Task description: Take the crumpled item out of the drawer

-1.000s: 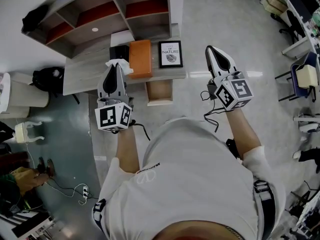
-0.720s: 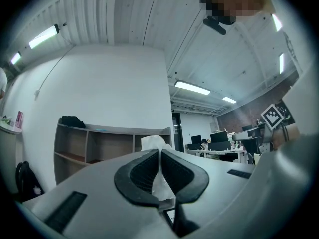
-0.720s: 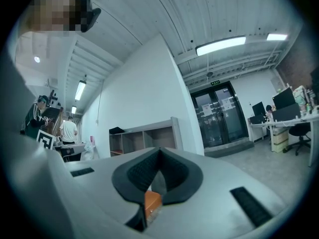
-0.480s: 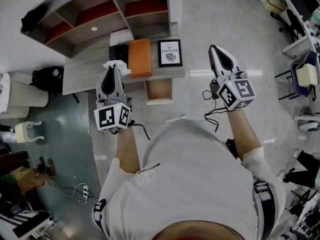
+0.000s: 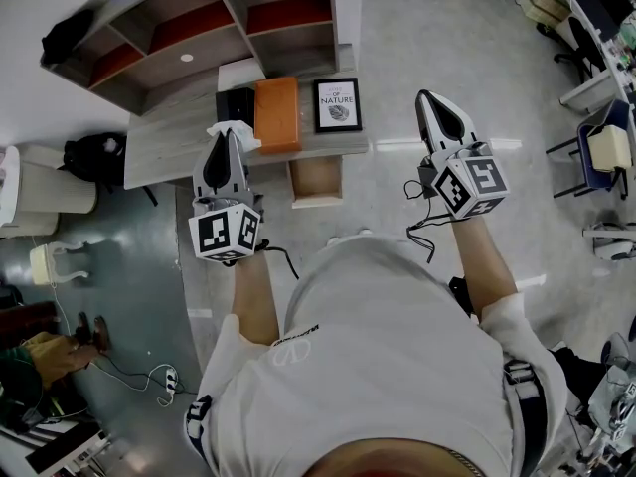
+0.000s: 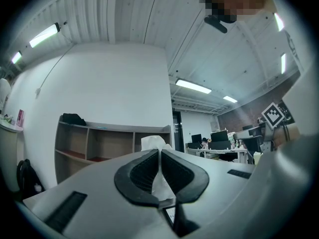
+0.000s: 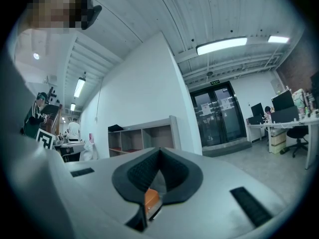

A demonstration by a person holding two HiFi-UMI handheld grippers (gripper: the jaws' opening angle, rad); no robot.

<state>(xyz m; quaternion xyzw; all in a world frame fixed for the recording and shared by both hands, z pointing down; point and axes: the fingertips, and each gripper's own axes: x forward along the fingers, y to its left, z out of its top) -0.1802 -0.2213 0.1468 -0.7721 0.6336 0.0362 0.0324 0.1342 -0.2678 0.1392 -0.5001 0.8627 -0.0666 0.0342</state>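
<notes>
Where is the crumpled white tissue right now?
Head view, left of centre: the tissue sits pinched in the left gripper, over the desk beside the orange box.

Left claw [image 5: 228,135] pinched shut, right claw [image 5: 427,97] closed and empty, both held forward, apart

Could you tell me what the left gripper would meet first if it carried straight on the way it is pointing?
Probably the shelf unit against the wall: the left gripper, shut on the crumpled tissue, aims at its right end. Nothing nearer shows, though depth is unclear.
</notes>
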